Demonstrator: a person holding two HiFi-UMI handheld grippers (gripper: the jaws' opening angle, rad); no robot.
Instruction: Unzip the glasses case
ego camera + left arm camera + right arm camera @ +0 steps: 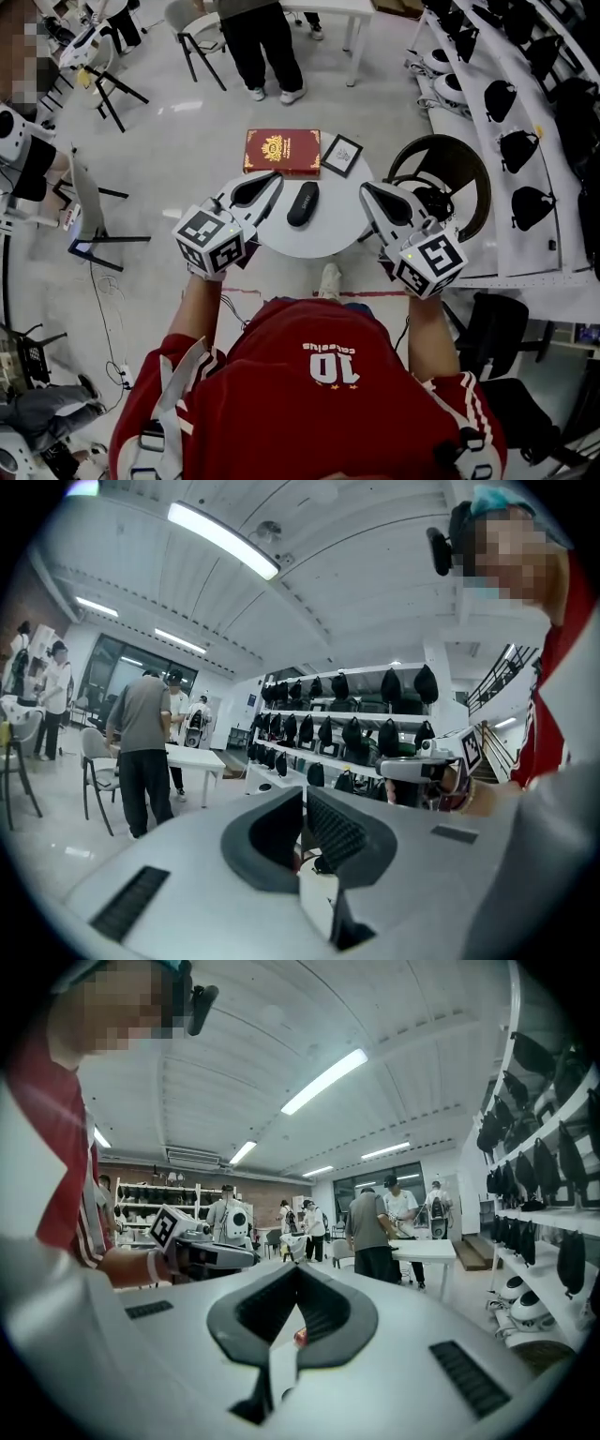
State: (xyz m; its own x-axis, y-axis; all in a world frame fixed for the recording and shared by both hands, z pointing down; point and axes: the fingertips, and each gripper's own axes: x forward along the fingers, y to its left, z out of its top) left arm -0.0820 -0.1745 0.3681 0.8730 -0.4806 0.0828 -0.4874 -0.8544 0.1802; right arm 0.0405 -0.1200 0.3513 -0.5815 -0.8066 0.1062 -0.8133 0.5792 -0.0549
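The black glasses case [302, 203] lies lengthwise near the middle of the small round white table [328, 239]. My left gripper [275, 178] hovers just left of the case, jaws together and empty. My right gripper [367, 190] is held over the table's right edge, a little apart from the case, and its jaws also meet at the tips. In the left gripper view the jaws [304, 789] touch with nothing between them. The right gripper view shows the same closed tips [298, 1267]. Both point level, so neither gripper view shows the case.
A red book [281, 150] and a small framed picture [341, 155] lie at the table's far side. A round-backed chair [450, 178] stands to the right, with shelves of black helmets [516, 141] beyond it. A person [262, 42] stands at a white table farther off.
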